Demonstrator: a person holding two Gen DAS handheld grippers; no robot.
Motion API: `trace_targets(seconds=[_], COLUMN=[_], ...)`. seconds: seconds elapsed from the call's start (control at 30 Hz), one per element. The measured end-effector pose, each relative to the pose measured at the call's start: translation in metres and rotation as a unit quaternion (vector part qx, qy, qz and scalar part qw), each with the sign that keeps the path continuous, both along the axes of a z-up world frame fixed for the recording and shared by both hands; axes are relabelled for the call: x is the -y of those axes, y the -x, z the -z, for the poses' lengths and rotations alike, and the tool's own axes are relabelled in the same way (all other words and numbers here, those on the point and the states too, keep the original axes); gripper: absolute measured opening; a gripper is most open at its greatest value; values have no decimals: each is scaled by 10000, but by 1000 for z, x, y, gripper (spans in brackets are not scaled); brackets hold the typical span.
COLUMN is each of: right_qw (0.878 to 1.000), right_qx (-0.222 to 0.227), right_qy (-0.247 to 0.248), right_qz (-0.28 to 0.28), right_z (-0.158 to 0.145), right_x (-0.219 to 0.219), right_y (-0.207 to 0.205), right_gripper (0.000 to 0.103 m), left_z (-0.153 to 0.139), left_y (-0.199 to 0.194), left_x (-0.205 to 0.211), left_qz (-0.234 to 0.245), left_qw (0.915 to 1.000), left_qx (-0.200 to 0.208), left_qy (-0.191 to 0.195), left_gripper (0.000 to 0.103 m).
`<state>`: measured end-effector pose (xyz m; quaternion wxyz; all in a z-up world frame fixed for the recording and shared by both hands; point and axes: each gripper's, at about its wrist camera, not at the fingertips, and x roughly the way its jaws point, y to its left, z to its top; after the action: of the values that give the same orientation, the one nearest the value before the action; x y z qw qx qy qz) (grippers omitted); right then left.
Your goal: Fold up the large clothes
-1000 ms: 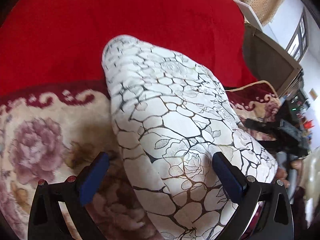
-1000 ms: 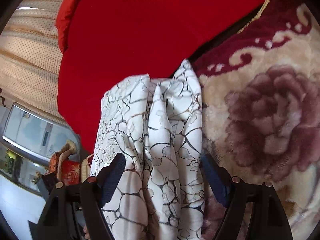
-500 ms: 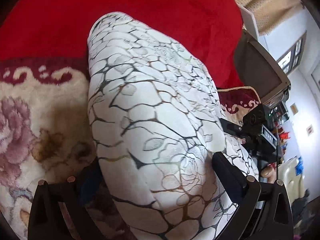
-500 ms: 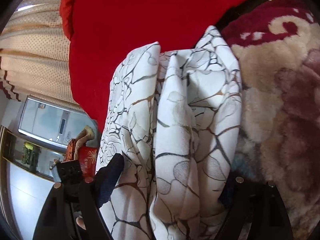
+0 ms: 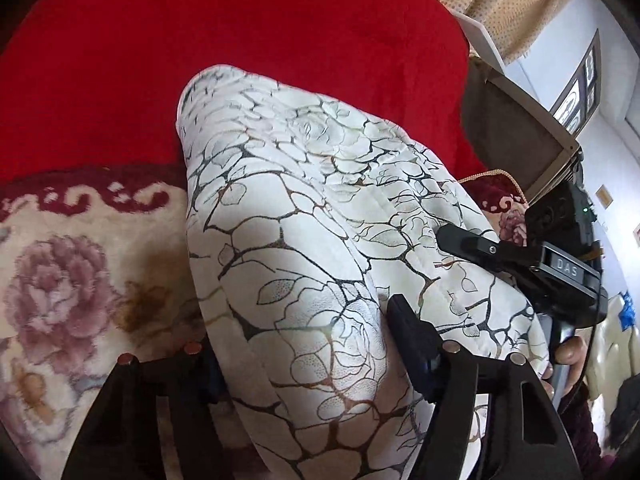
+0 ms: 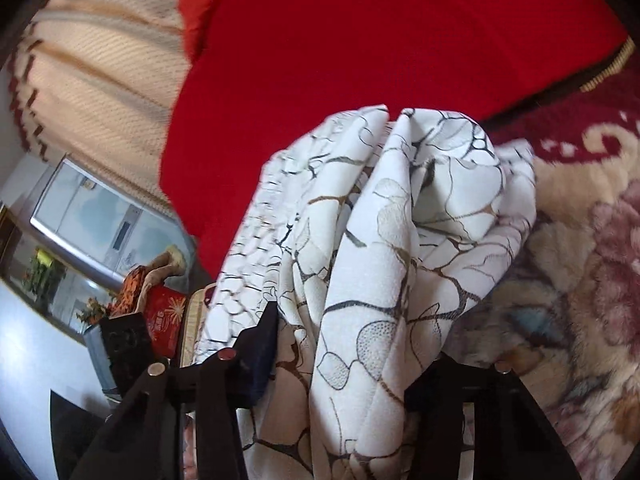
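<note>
Left tongs and right tongs each pinch the white patterned garment (bunched), above the floral rug.

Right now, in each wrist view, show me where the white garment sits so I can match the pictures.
Left wrist: the white garment fills the centre, running from the red blanket down between the left gripper fingers.
Right wrist: the garment hangs bunched in the centre and lower middle, between the right gripper fingers.
Shared landmark: the red blanket across the top of both views, with the floral rug beside the garment.
</note>
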<state>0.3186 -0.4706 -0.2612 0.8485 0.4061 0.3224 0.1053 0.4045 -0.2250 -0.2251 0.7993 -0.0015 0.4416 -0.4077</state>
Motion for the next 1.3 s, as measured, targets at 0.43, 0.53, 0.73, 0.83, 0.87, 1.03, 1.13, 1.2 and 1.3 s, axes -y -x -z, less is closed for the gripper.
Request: trace_targets(seconds=[0.43, 0.53, 0.73, 0.83, 0.87, 1.03, 1.13, 1.2, 1.3], right_qw=[9986, 9982, 9979, 9962, 9954, 9910, 9852, 9824, 9773], right_qx=[140, -208, -446, -596, -624, -693, -485, -225, -95], right_qy=[127, 246, 331, 622, 716, 1147, 1621, 1838, 2108], right_qz=[-497, -506, -332, -163, -103, 75, 268, 257, 208], right_z=[-11, 18, 32, 19, 15, -19, -48, -69, -79], right_x=[-58, -67, -68, -71, -67, -53, -42, -43, -49], right_y=[49, 59, 57, 61, 68, 91, 100, 97, 78], right_gripper=[51, 51, 62, 68, 68, 68, 68, 68, 68], left_z=[6, 40, 32, 29, 28, 21, 13, 8, 3], left_y=[55, 51, 51, 57, 60, 71, 84, 90, 101], left_x=[-35, -37, -41, -35, -32, -32, -45, -45, -40], left_qz=[-33, -180, -310, -390, -418, -558, -612, -650, -681], left_qw=[9972, 9942, 9935, 9922, 9918, 9887, 9860, 9820, 9689], left_qx=[-38, -323, -230, -100, -66, 189, 422, 706, 1344], left_qy=[-740, -1008, -1066, -1182, -1209, -1378, -1492, -1625, -1962], left_gripper=[71, 85, 86, 86, 87, 86, 86, 86, 86])
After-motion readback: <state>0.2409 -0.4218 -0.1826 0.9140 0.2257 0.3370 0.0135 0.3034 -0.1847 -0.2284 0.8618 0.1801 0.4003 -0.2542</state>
